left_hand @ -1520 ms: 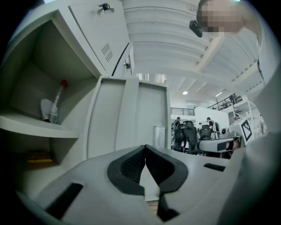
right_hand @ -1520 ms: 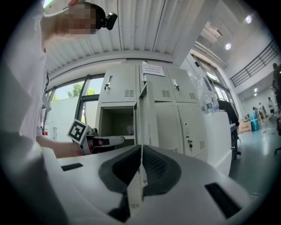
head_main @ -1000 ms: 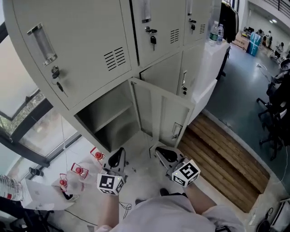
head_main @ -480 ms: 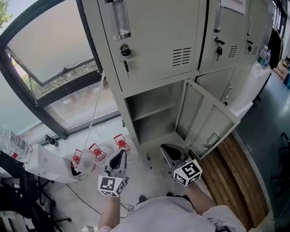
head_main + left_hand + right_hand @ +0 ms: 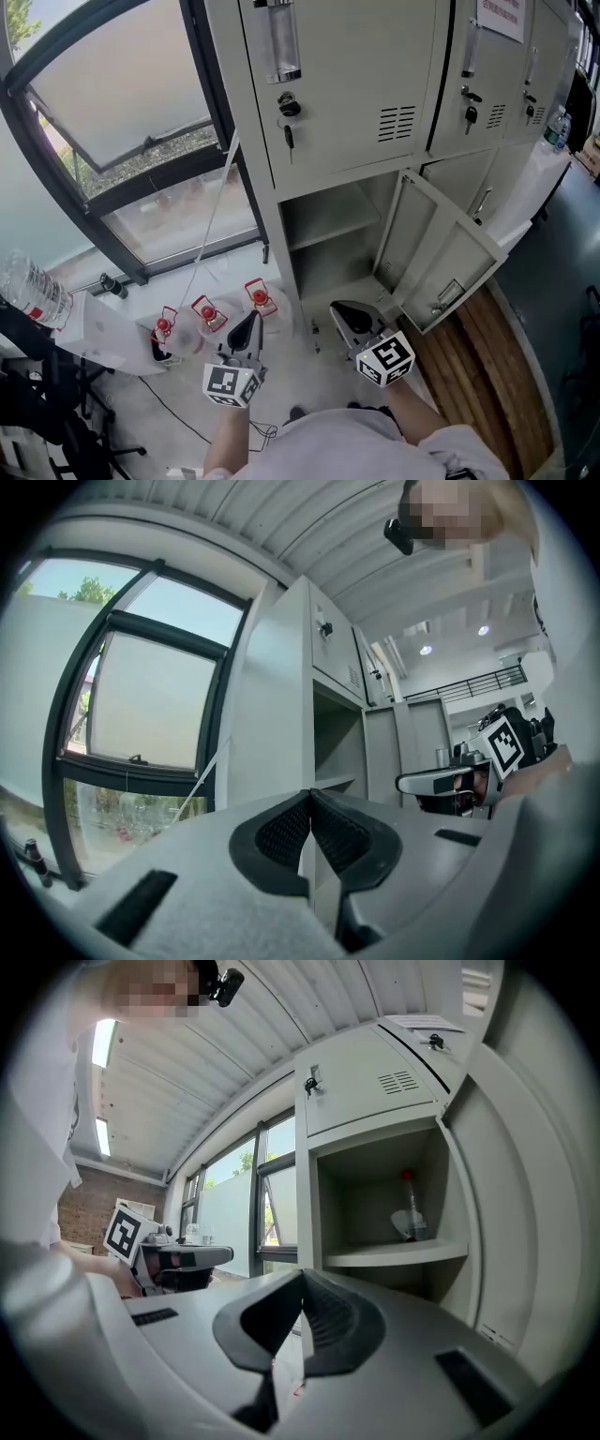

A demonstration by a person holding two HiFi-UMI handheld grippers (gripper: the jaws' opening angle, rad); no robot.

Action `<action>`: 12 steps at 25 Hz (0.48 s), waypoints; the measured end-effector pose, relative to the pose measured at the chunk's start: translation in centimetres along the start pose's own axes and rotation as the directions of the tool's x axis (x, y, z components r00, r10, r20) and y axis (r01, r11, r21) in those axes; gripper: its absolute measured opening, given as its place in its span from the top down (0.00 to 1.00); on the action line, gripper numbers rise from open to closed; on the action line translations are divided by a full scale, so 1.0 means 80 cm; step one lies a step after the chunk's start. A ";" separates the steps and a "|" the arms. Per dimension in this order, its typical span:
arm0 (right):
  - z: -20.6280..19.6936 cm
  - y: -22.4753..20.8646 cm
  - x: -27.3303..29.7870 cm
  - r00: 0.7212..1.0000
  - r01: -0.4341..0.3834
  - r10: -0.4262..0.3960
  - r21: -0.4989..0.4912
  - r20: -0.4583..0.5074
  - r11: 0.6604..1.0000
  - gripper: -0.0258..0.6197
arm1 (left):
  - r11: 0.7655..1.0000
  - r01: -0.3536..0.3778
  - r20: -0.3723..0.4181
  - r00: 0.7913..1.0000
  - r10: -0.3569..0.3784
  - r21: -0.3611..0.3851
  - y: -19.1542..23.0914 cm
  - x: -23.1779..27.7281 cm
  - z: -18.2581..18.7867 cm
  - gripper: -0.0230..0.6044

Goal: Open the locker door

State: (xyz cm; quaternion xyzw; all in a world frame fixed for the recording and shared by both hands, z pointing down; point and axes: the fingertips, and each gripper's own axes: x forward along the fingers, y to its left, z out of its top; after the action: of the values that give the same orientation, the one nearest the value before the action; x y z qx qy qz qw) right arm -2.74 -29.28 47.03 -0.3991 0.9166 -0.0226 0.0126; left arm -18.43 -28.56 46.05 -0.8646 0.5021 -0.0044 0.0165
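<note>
Locker door [image 5: 442,255] stands swung wide open, long side upright, handle edge pointing away from the cabinet. Left gripper [image 5: 250,322] and right gripper [image 5: 343,311] are both closed, holding nothing.

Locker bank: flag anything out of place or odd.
Only one door stands open, the lower one, swung out right; the ones above are shut. A key hangs in the upper door's lock. Red-capped containers sit loose on the floor beside the lockers.

Locker door [image 5: 442,251] right of open compartment [image 5: 330,246], window [image 5: 112,103] left
</note>
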 end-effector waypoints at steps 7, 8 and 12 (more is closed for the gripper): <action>0.001 -0.002 -0.003 1.000 0.009 -0.009 -0.007 0.001 1.000 0.94 | 1.000 0.027 -0.004 1.000 -0.027 -0.010 -0.011 0.003 -0.006 0.95; 0.002 -0.003 -0.003 1.000 0.010 -0.010 -0.008 0.004 1.000 0.94 | 0.999 0.030 -0.005 1.000 -0.030 -0.011 -0.012 0.004 -0.006 0.95; 0.003 -0.003 -0.003 1.000 0.013 -0.013 -0.009 0.002 1.000 0.94 | 0.999 0.036 -0.006 0.999 -0.036 -0.016 -0.014 0.006 -0.006 0.95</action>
State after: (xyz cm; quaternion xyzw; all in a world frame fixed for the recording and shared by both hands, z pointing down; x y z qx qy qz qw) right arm -2.37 -29.26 46.76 -0.4052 0.9140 -0.0181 0.0117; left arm -17.24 -28.42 46.55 -0.8737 0.4864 -0.0033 0.0078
